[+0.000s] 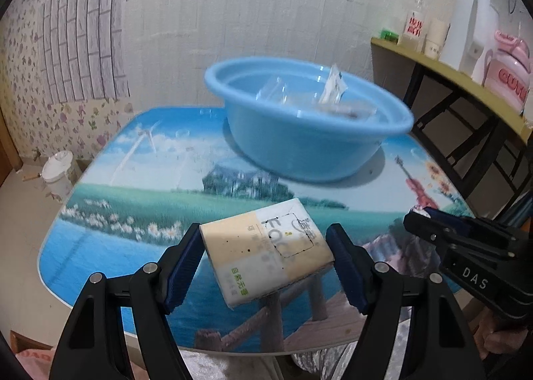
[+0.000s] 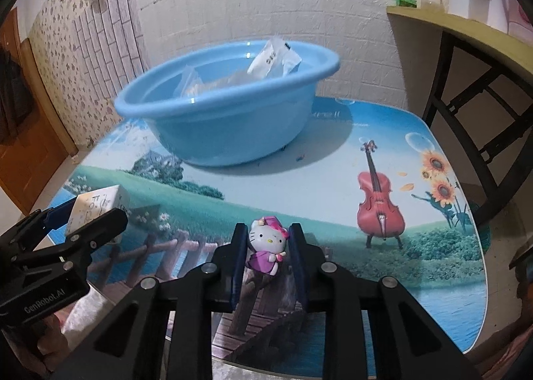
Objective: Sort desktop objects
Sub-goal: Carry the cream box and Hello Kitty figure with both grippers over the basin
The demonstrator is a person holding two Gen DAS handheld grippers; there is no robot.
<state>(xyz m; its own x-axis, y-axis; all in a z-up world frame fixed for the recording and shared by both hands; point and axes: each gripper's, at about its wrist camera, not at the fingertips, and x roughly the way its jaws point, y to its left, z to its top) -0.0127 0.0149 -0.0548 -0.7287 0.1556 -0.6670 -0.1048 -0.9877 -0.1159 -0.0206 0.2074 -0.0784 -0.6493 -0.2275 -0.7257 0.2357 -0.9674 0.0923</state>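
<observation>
Nearest to us, the right claw (image 2: 269, 248) is clenched on the small cat figure (image 2: 268, 248), just above the counter (image 2: 316, 190). The left claw (image 1: 266, 256) grips the tissue pack (image 1: 266, 251), whose long axis lies slanted between the pads. Farther ahead of both stands the blue basin (image 2: 213, 107); the left claw appears nearer to it.

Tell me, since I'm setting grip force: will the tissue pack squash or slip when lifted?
The tissue pack looks soft and probably light, so it likely dents under the left gripper. Its glossy wrapper may slide. It already sits tilted between the pads, so it could rotate.
</observation>
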